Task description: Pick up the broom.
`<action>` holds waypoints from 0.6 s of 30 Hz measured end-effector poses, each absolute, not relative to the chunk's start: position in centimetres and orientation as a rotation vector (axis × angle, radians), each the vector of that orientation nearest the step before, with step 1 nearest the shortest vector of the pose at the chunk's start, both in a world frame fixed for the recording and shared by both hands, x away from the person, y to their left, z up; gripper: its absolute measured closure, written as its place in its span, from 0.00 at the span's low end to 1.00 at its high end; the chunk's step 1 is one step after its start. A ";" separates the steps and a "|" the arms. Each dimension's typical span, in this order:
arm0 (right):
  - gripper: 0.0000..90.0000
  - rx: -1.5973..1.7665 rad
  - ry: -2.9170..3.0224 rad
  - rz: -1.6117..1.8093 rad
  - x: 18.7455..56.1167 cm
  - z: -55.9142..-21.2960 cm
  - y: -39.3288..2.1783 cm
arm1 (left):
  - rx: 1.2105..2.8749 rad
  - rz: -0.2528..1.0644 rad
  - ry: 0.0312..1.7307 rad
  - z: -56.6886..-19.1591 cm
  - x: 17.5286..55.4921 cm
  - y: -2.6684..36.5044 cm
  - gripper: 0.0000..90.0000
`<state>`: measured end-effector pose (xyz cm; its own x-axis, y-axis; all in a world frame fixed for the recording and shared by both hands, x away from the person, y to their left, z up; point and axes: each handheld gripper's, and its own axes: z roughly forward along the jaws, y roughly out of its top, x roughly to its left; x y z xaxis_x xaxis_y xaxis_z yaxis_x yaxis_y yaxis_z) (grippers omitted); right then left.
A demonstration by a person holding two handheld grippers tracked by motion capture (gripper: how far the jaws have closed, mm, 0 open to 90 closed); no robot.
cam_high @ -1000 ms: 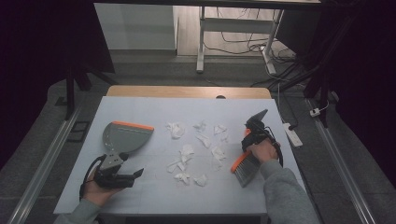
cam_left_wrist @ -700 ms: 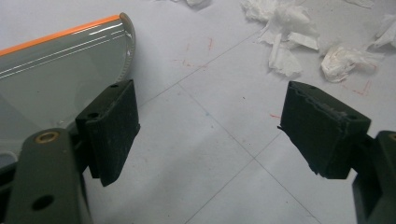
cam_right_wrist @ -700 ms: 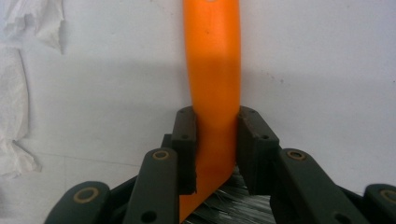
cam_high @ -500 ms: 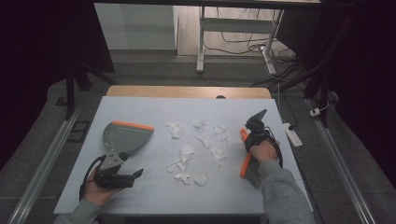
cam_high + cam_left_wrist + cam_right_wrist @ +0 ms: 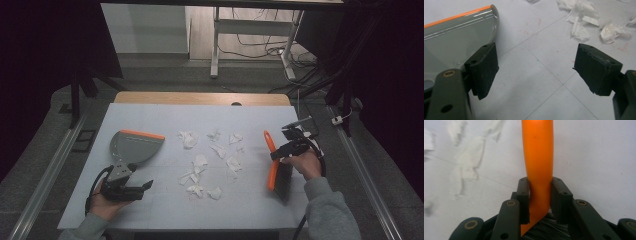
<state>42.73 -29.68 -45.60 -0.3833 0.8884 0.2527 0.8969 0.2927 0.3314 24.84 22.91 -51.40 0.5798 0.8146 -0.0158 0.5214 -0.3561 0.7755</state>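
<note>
From the left, the left gripper (image 5: 131, 189) rests on the white table (image 5: 150, 115) with its jaws wide apart and nothing between them, just behind the one grey dustpan (image 5: 134, 146) with its orange lip. To the dustpan's right lie about a dozen torn paper scraps (image 5: 200, 161), loosely scattered. Further right, the right gripper (image 5: 281, 151) is clamped on the orange handle of the one brush (image 5: 274, 162). No writing shows anywhere.

dustpan (image 5: 134, 146) left on table (image 5: 150, 112) | paper scraps (image 5: 200, 162) centre | brush (image 5: 276, 167) right
</note>
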 end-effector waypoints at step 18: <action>0.79 -1.600 -2.351 -1.207 40.7 -45.3 -32.2 | 2.071 0.502 1.092 -51.7 25.5 21.9 0.23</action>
<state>40.69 -32.22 -45.28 -0.4627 0.7675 0.4438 0.8080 0.1590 0.5673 25.51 21.89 -51.66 0.5635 0.8261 0.0040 0.5411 -0.3728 0.7538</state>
